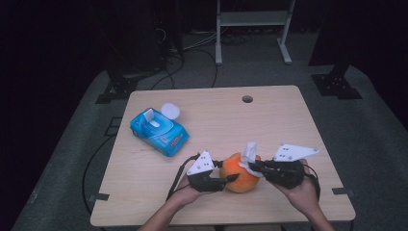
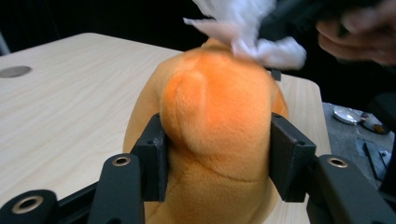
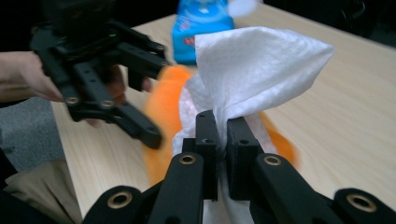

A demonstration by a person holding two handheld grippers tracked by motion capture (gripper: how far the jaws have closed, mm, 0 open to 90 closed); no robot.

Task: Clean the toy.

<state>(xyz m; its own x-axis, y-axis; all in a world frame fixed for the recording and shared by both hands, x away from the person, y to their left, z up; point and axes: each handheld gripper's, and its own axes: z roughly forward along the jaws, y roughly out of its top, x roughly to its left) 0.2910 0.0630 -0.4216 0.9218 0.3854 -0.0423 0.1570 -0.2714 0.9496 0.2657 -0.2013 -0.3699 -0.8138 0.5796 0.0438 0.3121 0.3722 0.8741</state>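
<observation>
Plush orange toy (image 2: pixel 219 121) sits clamped between left gripper (image 2: pixel 217 154) jaws; right gripper (image 3: pixel 223 140) pinches tissue (image 3: pixel 261 65).

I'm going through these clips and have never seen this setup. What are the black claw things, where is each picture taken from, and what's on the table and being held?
No robot here: a person holds a hand-operated gripper in each hand. The high view looks down on the wooden table; the other two pictures come from cameras riding on each gripper.

The left gripper has its jaws pressed on the sides of an orange plush toy. The right gripper is shut on a white wipe, held against the top of the toy.

Farther back on the table lies a blue pack of wipes with its lid flipped open.
</observation>
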